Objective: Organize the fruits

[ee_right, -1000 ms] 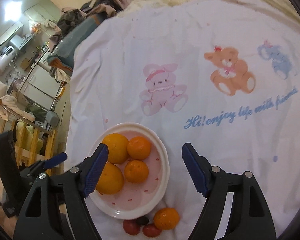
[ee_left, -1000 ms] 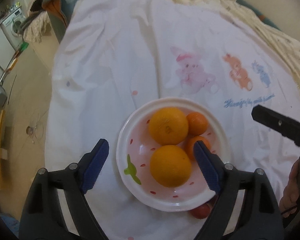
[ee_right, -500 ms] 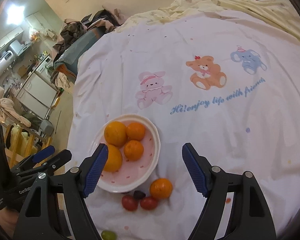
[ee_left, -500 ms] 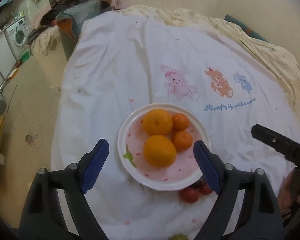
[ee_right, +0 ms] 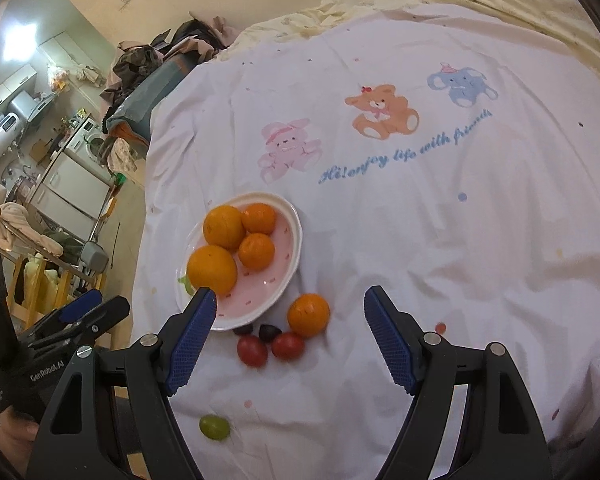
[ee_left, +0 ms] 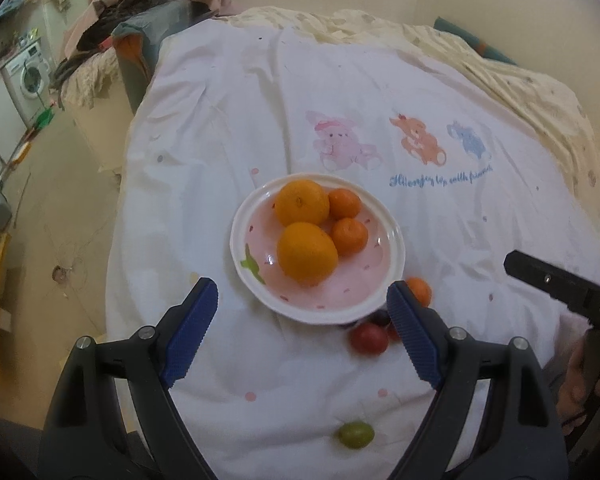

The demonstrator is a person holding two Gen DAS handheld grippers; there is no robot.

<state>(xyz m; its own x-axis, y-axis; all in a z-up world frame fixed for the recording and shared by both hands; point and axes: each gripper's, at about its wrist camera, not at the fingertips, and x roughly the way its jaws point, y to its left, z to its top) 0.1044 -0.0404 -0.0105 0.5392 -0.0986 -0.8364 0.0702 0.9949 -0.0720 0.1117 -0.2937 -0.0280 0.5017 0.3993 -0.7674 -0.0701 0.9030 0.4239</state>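
Note:
A white and pink plate holds two big oranges and two small mandarins. Beside it on the white sheet lie a loose mandarin, two red tomatoes, two dark grapes and a green grape. My left gripper is open and empty above the plate's near rim. My right gripper is open and empty over the loose fruit.
The white sheet with printed animals covers a bed; a cream quilt lies at the back right. The bed's left edge drops to the floor. Clothes and appliances stand far left.
Both grippers have pulled back and up from the plate. The view has widened, and the loose mandarin, tomatoes and green grape have come into sight. Both stay open.

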